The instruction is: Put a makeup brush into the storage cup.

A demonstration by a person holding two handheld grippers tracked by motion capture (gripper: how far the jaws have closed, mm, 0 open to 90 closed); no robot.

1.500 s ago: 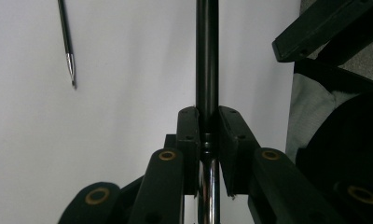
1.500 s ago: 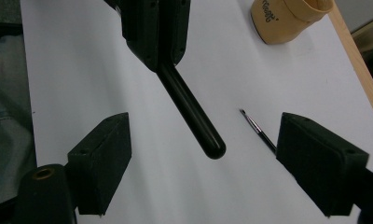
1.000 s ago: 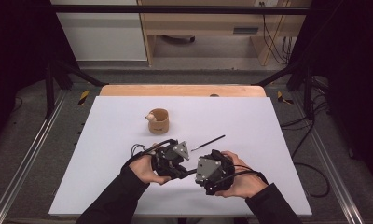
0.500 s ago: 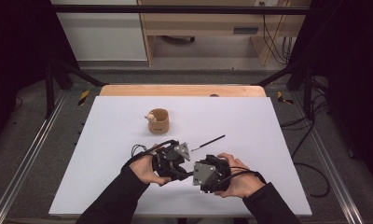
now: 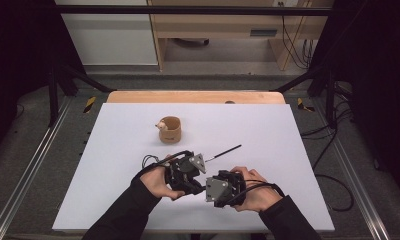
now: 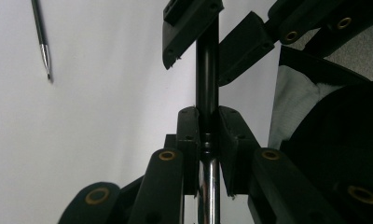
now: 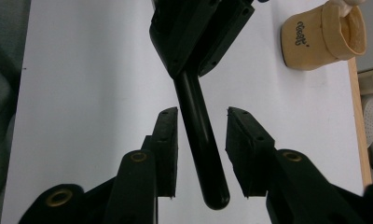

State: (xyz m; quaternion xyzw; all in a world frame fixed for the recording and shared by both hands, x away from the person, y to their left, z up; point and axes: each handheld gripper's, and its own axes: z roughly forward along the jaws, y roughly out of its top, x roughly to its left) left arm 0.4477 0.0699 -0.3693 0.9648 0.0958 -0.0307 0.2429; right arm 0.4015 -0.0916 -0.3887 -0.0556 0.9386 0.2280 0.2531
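Note:
A black pen barrel (image 6: 207, 70) with a chrome section stands between my two grippers, low over the front middle of the white table (image 5: 288, 150). My left gripper (image 6: 207, 121) (image 5: 198, 186) is shut on it near the chrome part. My right gripper (image 7: 201, 116) (image 5: 207, 189) faces the left one, its jaws on either side of the barrel's rounded free end (image 7: 208, 168). Those jaws have just been closing, and a gap still shows at the right pad (image 7: 243, 140). A thin black refill (image 5: 223, 151) (image 6: 41, 42) with a metal tip lies on the table just beyond the grippers.
A tan cup (image 5: 170, 130) (image 7: 322, 35) with something small and white at its rim stands upright behind the grippers, toward the table's middle. A wooden strip (image 5: 195, 96) borders the far edge. Metal rails and cables run along both sides on the floor.
My right gripper has edged a little toward the left one, drawing the two together over the barrel. The left hand, the refill and the cup have stayed put.

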